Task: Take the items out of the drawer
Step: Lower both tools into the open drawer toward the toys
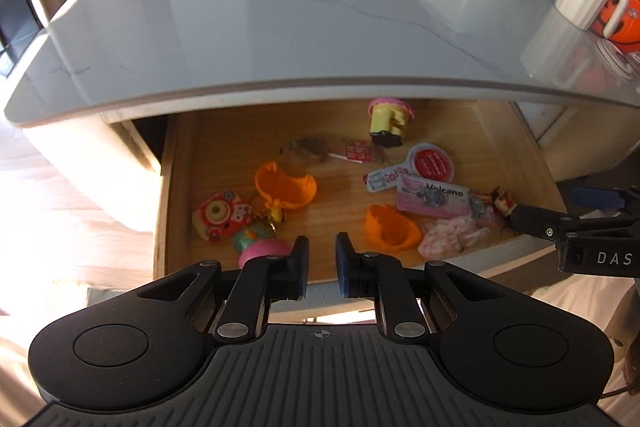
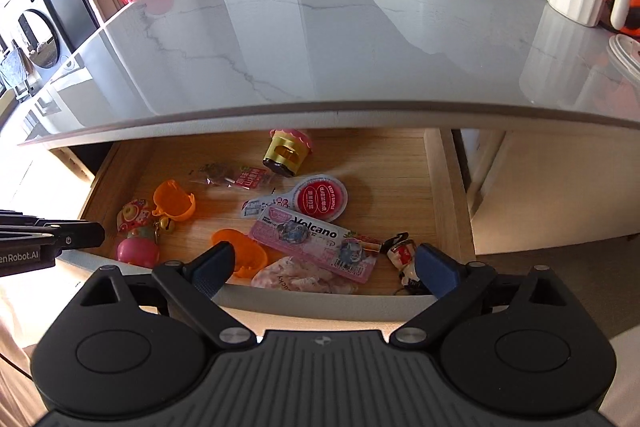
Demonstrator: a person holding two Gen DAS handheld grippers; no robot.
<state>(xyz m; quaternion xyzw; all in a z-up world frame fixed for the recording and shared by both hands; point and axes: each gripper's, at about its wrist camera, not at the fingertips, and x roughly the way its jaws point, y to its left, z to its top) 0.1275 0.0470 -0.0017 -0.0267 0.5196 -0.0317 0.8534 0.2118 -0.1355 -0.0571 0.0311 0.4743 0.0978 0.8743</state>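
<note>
**Over the open drawer, both grippers poised, nothing lifted yet**

Beneath the marble tabletop [image 1: 280, 7], the wooden drawer [image 1: 176, 187] stands pulled out with its clutter in plain sight. At its left end lie a patterned toy camera [image 1: 218, 215] and a pink ball [image 1: 262, 251], then an orange shell [image 1: 286, 189] with a second orange shell [image 1: 390, 229] nearer the front. The left gripper [image 1: 321, 257] hovers above the front edge, its jaws drawn nearly together with nothing between them. Toward the middle sit a round red-lidded pack [image 2: 320, 203] and a pink Volcano packet [image 2: 316, 245]. The right gripper [image 2: 324, 269] hangs over that packet with its jaws spread wide and empty; a small figurine [image 2: 402, 257] lies just beside its right finger.

The step in hand looks like choosing and approaching a first item. Next, the right gripper would likely need to sink onto 1 target and close.
</note>
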